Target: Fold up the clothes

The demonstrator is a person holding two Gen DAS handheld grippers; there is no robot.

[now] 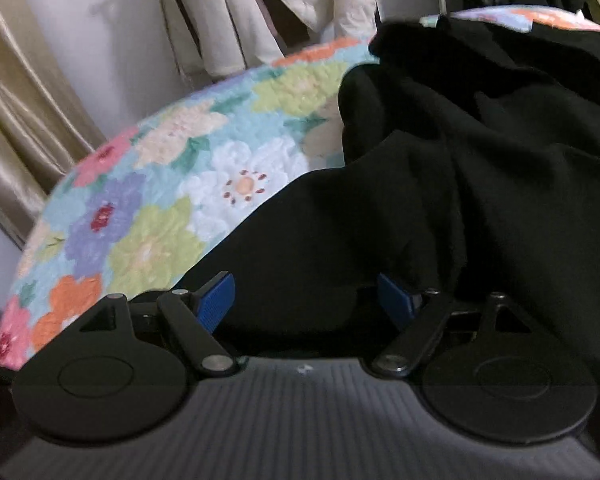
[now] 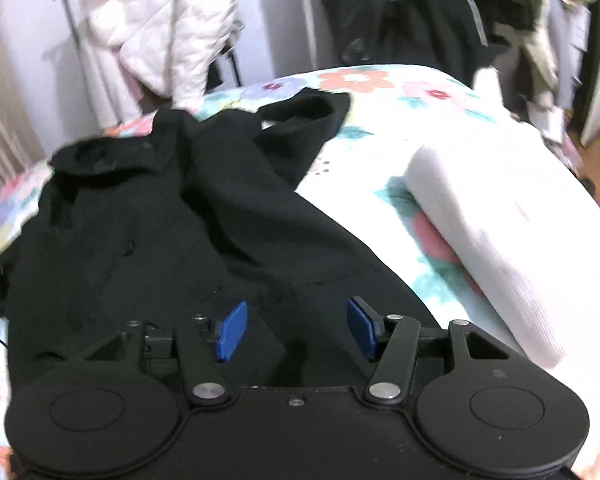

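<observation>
Black garment lies crumpled across frame centre on the floral quilt. Left gripper and right gripper jaws stand apart, empty. Risk: closing here may pinch several layers, bunching the fold.

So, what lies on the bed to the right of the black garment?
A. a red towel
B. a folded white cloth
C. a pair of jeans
B: in the right wrist view a folded white cloth lies on the floral bed, right of the black garment.
</observation>
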